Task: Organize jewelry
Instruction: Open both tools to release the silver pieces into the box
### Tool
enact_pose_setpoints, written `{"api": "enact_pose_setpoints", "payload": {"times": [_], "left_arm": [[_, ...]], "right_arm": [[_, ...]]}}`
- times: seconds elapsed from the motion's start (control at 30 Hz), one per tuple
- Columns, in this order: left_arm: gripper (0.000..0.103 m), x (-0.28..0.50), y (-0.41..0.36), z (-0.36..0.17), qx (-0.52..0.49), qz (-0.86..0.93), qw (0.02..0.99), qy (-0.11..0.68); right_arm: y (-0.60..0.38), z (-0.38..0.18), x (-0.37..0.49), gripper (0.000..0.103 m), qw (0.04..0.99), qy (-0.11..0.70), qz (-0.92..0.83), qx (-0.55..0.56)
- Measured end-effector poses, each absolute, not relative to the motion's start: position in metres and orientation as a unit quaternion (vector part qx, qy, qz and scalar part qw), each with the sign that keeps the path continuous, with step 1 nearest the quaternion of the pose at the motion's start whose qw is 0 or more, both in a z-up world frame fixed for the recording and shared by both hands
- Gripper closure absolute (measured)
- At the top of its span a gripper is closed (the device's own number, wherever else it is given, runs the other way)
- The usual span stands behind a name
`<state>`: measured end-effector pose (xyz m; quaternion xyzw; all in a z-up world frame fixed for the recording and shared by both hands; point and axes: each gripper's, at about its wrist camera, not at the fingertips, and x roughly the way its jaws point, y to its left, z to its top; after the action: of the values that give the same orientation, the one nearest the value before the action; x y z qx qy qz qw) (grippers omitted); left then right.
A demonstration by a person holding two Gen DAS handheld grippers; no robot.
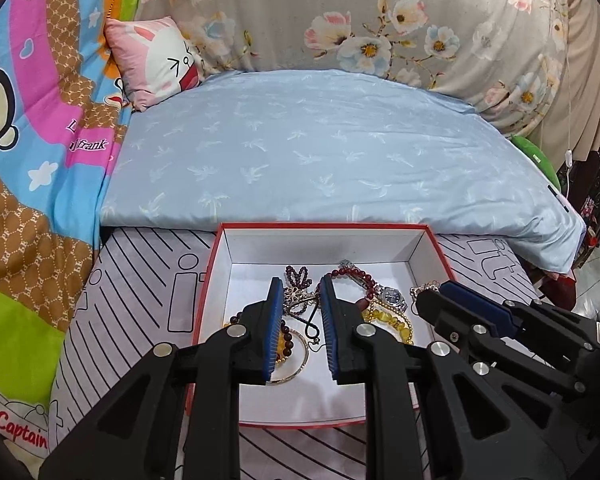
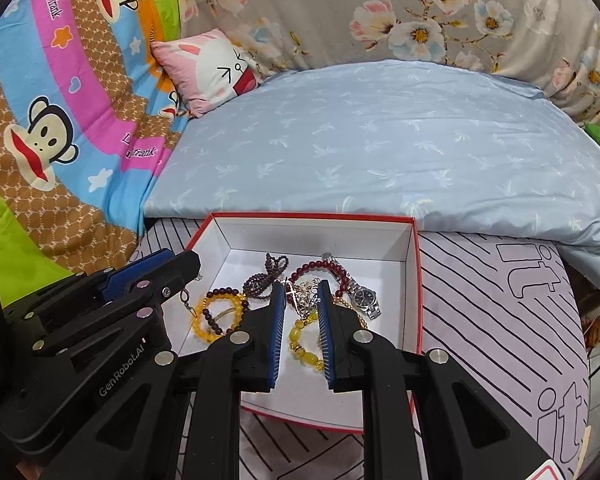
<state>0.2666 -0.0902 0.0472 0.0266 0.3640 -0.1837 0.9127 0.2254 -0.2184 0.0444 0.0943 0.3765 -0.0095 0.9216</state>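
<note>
A red-rimmed white box (image 1: 324, 226) (image 2: 312, 215) sits on the striped sheet and holds tangled jewelry. Inside are a silver watch (image 1: 392, 296) (image 2: 364, 296), a dark red bead bracelet (image 2: 320, 268), a purple bead strand (image 2: 268, 276), a yellow bead bracelet (image 2: 304, 344), an amber-and-brown bracelet (image 2: 220, 312) and a silver chain tangle (image 2: 304, 294). My left gripper (image 1: 301, 280) hovers over the box's middle, narrowly open, with nothing between its pads. My right gripper (image 2: 301, 284) hangs over the chain tangle and yellow beads, also narrowly open and holding nothing. Each gripper shows in the other's view (image 1: 444, 288) (image 2: 180, 260).
The box rests on a grey striped sheet (image 2: 480, 300) at the bed's near edge. Behind it lies a pale blue quilt (image 1: 320, 152), a pink cushion (image 1: 156, 60) and a floral duvet (image 1: 380, 8). A bright cartoon blanket (image 1: 40, 120) fills the left.
</note>
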Motion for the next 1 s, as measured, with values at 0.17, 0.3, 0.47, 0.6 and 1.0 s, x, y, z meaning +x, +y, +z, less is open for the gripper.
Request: {"api": "enact_pose_setpoints", "payload": {"times": [0.17, 0.3, 0.47, 0.6, 1.0], "left_arm": [[0.085, 0.274, -0.094, 0.039, 0.029, -0.182, 0.910, 0.372], [0.085, 0.278, -0.096, 0.035, 0.030, -0.181, 0.909, 0.374], [0.085, 0.282, -0.097, 0.032, 0.031, -0.180, 0.908, 0.376], [0.085, 0.283, -0.098, 0.030, 0.033, -0.177, 0.909, 0.377], [0.085, 0.286, -0.098, 0.026, 0.030, -0.179, 0.906, 0.381]], "right_arm": [[-0.220, 0.036, 0.231, 0.087, 0.918, 0.384, -0.012, 0.095], [-0.221, 0.032, 0.235, 0.087, 0.917, 0.388, -0.013, 0.095], [-0.221, 0.027, 0.238, 0.087, 0.914, 0.393, -0.014, 0.096], [-0.221, 0.024, 0.240, 0.087, 0.913, 0.396, -0.015, 0.095], [-0.220, 0.020, 0.242, 0.087, 0.912, 0.399, -0.017, 0.094]]}}
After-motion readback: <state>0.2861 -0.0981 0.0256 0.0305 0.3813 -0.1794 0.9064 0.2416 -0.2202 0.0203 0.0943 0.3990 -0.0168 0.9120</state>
